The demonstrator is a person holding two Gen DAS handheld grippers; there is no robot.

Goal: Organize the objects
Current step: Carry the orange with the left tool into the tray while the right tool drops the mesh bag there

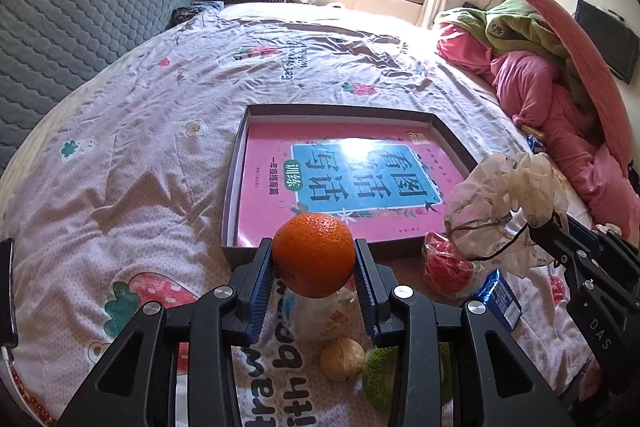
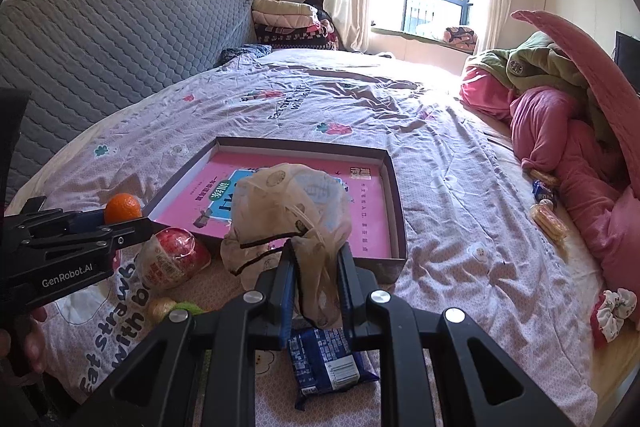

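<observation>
My left gripper [image 1: 314, 259] is shut on an orange [image 1: 313, 254], held above the bedspread just in front of the shallow dark box [image 1: 236, 167]. A pink book [image 1: 344, 187] lies flat inside that box. My right gripper [image 2: 316, 267] is shut on a crumpled translucent plastic bag [image 2: 280, 215], lifted near the box's front edge [image 2: 384, 269]. In the right wrist view the orange [image 2: 122, 207] shows at the left, in the left gripper [image 2: 120, 223]. In the left wrist view the bag [image 1: 500, 203] hangs from the right gripper [image 1: 540, 227] at the right.
On the bedspread below lie a red-and-white snack pack [image 2: 172, 259], a blue packet [image 2: 326, 363], a walnut [image 1: 342, 359] and a green knitted item [image 1: 378, 375]. Pink and green bedding [image 2: 560, 131] is piled at the right, with snacks [image 2: 546, 219] and a scrunchie [image 2: 612, 311]. A grey headboard [image 2: 100, 47] rises at the left.
</observation>
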